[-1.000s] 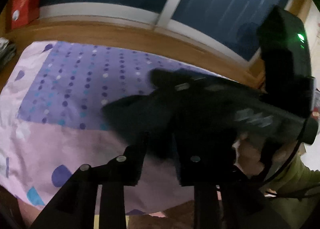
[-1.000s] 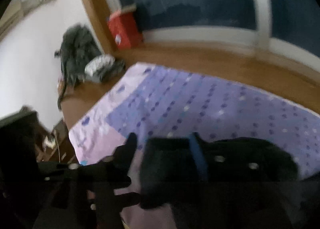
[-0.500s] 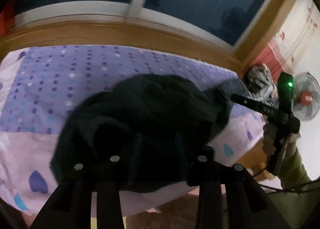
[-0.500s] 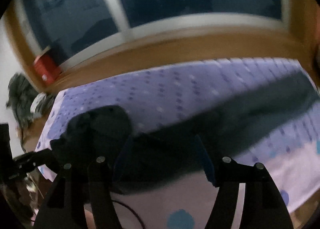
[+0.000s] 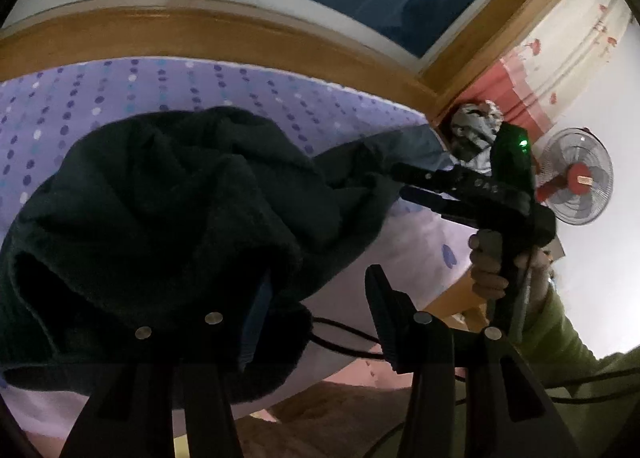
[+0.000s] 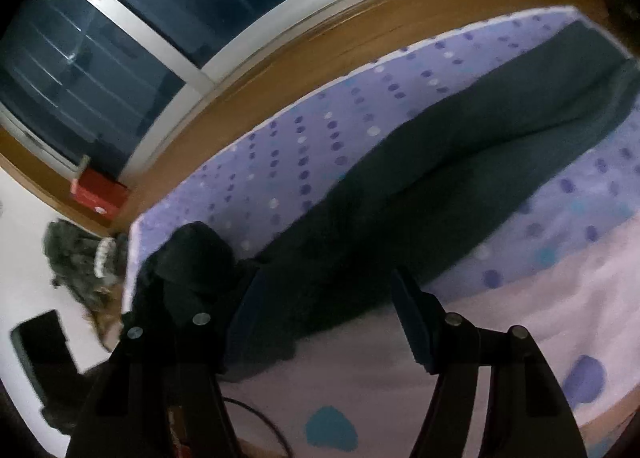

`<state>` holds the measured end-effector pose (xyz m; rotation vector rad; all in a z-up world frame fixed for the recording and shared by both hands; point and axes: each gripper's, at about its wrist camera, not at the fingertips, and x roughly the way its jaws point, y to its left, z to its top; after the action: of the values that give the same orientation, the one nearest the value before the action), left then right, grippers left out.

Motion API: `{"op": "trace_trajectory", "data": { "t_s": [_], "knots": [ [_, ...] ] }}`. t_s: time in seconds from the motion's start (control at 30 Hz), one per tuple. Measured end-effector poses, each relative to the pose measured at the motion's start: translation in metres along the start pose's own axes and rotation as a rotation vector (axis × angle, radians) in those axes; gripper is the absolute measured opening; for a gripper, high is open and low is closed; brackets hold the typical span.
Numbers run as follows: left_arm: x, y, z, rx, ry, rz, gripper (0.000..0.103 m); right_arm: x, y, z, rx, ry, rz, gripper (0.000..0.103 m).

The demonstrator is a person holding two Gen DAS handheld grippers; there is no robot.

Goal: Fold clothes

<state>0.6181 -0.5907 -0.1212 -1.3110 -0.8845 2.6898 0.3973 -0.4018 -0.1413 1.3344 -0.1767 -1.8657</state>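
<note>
The dark sweater (image 5: 168,226) lay in a heap on the bed (image 5: 120,98), over the purple dotted sheet, with one long part (image 6: 500,146) stretched away across the bed toward the far corner. In the left wrist view the left gripper (image 5: 316,318) had its fingers (image 5: 384,310) spread wide — released, with only the left-hand one buried under the edge of the sweater and the other standing clear of the cloth. Half a second before, those fingers had sat closer together with the sweater bunched between them; by this moment the gap had widened and the cloth had slipped to one side.

The right gripper (image 6: 324,322) was likewise released, its fingers (image 6: 412,322) wide apart above the pink part of the sheet, the sweater's near end lying between and behind them without being pinched. In the left wrist view that same gripper (image 5: 404,182) appeared at the right, held by a hand (image 5: 492,270) in a green sleeve (image 5: 568,346), its tip just beside the sweater's stretched part. A second earlier it had loomed close and blurred across that view; now it stood further off.

Behind it a fan (image 5: 576,178) stood by the wall — and a red box (image 6: 100,194) sat on the wooden ledge (image 6: 320,42) under the window.
</note>
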Motion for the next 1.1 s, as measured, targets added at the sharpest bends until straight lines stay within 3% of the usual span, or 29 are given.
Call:
{"op": "trace_trajectory", "data": {
  "t_s": [0.13,0.2,0.23,0.33,0.43,0.5,0.63,0.9,1.0,1.1],
  "knots": [
    [0.009,0.008,0.001,-0.030,0.013,0.051,0.048,0.022,0.012,0.003,-0.059,0.036,0.000,0.063],
    [0.013,0.013,0.003,-0.040,0.020,0.074,0.048,0.030,0.021,0.004,-0.102,0.049,-0.010,0.011],
    [0.015,0.014,0.003,-0.048,0.020,0.082,0.048,0.032,0.027,0.004,-0.123,0.051,-0.010,0.011],
    [0.015,0.020,0.004,-0.076,-0.011,0.060,0.048,0.006,0.059,0.005,-0.258,-0.060,0.003,0.011],
    [0.012,0.028,0.006,-0.116,-0.059,0.032,0.046,-0.021,0.102,0.014,-0.359,-0.118,0.137,0.011],
    [0.005,0.033,0.009,-0.133,-0.098,0.025,0.033,-0.029,0.134,0.020,-0.428,-0.119,0.229,0.011],
    [-0.023,0.036,0.012,-0.130,-0.194,0.034,0.019,-0.021,0.193,0.026,-0.543,-0.082,0.331,0.011],
    [-0.132,0.052,-0.004,-0.173,-0.478,0.186,0.018,-0.002,0.345,0.022,-0.784,0.023,0.612,0.011],
    [-0.152,0.068,-0.013,-0.212,-0.501,0.248,0.018,0.021,0.391,0.019,-0.846,0.053,0.647,0.011],
    [-0.159,0.085,-0.023,-0.266,-0.470,0.282,0.018,0.068,0.414,0.015,-0.859,0.098,0.583,0.011]
  ]
}}
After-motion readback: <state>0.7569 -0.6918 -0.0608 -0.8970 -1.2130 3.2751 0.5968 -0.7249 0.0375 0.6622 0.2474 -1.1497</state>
